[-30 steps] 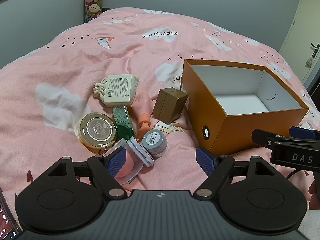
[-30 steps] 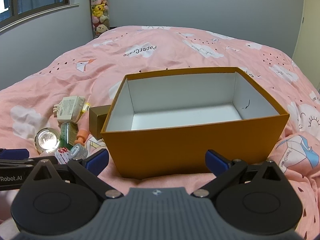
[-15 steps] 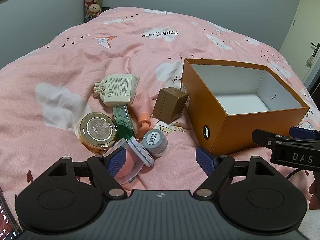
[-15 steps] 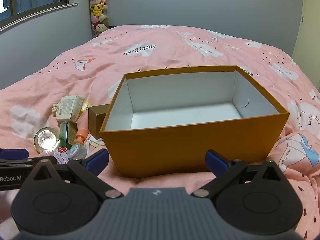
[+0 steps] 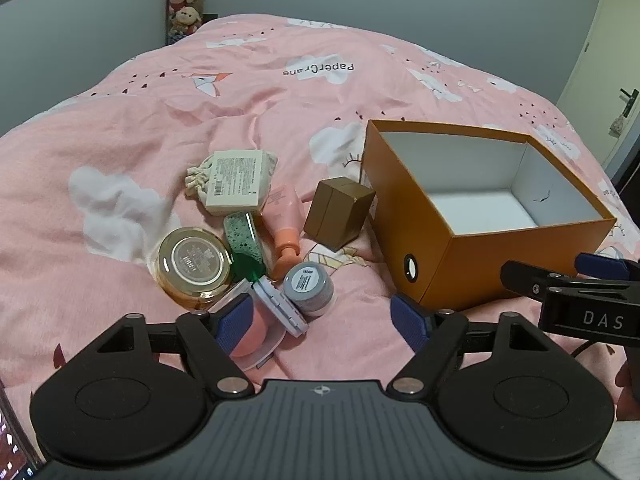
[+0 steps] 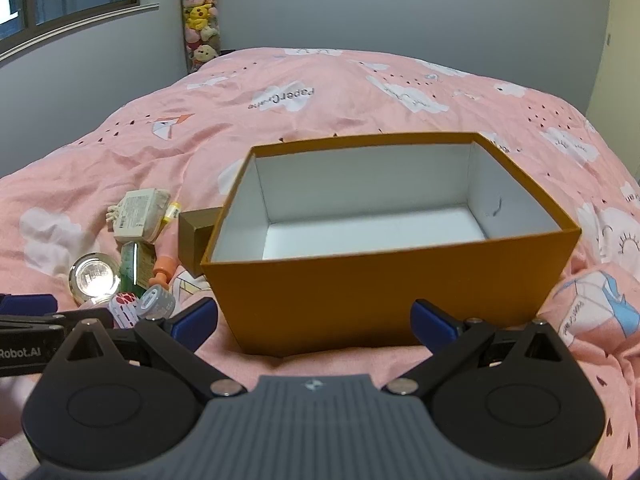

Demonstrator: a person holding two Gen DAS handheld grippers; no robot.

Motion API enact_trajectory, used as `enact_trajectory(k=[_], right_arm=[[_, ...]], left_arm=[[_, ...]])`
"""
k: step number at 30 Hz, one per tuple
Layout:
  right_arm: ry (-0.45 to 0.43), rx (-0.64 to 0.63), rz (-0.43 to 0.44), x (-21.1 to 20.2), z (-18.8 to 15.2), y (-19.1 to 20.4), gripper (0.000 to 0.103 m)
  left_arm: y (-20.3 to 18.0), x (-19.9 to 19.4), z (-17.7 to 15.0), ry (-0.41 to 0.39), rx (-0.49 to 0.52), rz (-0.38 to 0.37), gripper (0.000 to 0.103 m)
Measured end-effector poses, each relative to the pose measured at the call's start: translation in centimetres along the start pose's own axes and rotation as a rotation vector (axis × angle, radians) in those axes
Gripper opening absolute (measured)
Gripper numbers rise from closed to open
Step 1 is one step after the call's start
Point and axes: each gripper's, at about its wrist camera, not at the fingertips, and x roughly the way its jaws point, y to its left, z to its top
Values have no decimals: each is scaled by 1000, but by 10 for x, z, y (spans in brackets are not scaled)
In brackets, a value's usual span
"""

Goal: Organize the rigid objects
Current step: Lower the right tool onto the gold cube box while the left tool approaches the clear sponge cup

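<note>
While almost nothing else in the scene had shifted over the last second, the left hand-held gripper (image 5: 320,320) had begun to close its wide jaws a little, with nothing pressed between the pads. Its left pad hung in front of the clear case holding a pink puff (image 5: 256,332), and the grey jar (image 5: 310,286) lay just beyond the gap. Toward the bed's (image 5: 120,128) left side the clutter sat untouched: gold tin (image 5: 194,264), white carton (image 5: 238,182), green sponge (image 5: 242,240), pink bottle (image 5: 286,220), brown box (image 5: 340,212). Right of them the orange box (image 5: 424,232) stood empty. The right hand-held gripper (image 6: 314,320) hung wide open before that box, holding nothing. Sorting, I judged, was only starting.
</note>
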Motion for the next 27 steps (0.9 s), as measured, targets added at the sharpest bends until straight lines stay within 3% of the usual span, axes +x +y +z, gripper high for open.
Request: enact_trajectory(k=[5,9,17,23,27], right_arm=[[-34,-72,50,-3,11,8,100],[-69,-183,89,-4,23,21,97],[-94,-368,199,11,51,49,60],[-39,-465,310,36,71,76,41],[29,-532,368,59,78,95,40]], left_arm=[[-1,-2,12,-21,30,-12,74],[3,-3,23,-44,46,-14,71],[29,1,42,-78,-1,-6,64],[58,7,49,-50,-60,-24,60],[75,19,48,3,-114,-37,60]])
